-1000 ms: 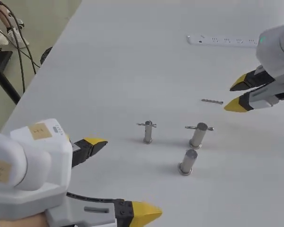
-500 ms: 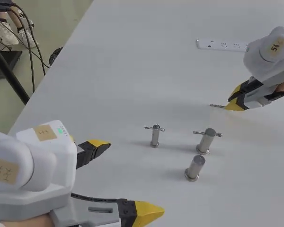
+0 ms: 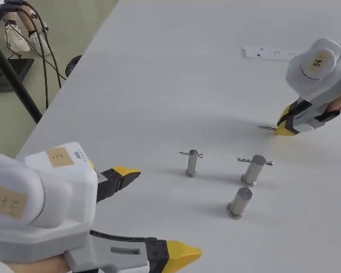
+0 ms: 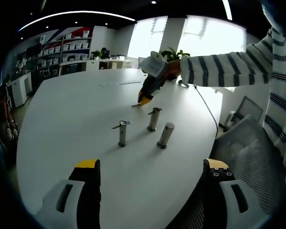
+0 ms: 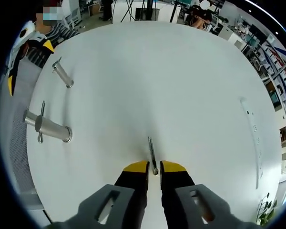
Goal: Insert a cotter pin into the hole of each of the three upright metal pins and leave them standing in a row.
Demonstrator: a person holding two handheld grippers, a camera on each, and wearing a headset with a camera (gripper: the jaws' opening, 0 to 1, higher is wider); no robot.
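Three upright metal pins stand mid-table. The left pin (image 3: 191, 164) (image 4: 122, 133) and the right pin (image 3: 252, 170) (image 4: 154, 119) each carry a cotter pin through the head. The nearer pin (image 3: 238, 202) (image 4: 165, 135) has none. A loose cotter pin (image 3: 267, 128) (image 5: 151, 150) lies on the table beyond them. My right gripper (image 3: 284, 128) (image 5: 155, 168) is down at the table, shut on that pin's near end. My left gripper (image 3: 157, 212) (image 4: 151, 164) hovers open and empty, near the front edge, left of the pins.
A white power strip (image 3: 270, 54) (image 5: 251, 129) lies at the far side of the white table (image 3: 159, 85). The table's left edge drops to a floor with cables and a stand (image 3: 17, 74). A grey chair (image 4: 243, 138) stands beside the table.
My right gripper came down from above the table to the loose cotter pin and went from open to shut on it. The left gripper barely moved; the head view shifted.
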